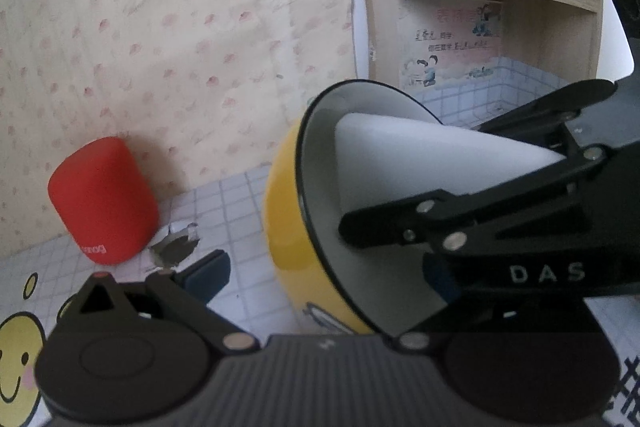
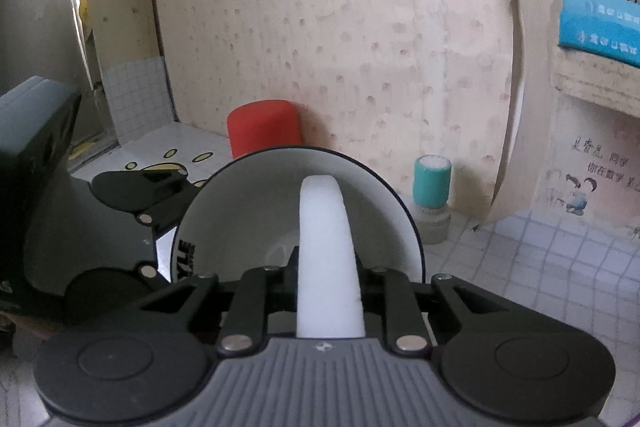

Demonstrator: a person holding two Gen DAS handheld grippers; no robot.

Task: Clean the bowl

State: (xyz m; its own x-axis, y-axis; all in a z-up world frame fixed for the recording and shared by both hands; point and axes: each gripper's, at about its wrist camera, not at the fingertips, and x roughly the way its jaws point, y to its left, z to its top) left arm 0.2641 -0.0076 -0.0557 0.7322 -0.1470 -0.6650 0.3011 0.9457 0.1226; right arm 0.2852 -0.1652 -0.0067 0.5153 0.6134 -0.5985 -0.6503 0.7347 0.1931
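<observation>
Yellow bowl [image 1: 288, 227] tipped on its side above tiled table [image 1: 240, 199] | left gripper [image 1: 320, 291] clamped on its rim | right gripper [image 2: 328, 267] clenched on white sponge [image 2: 326, 227], pushed inside bowl | red cylinder [image 1: 102, 199] behind

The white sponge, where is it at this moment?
The white sponge is clamped in the right tool and reaches into the tilted yellow bowl, centre in the right wrist view.
</observation>
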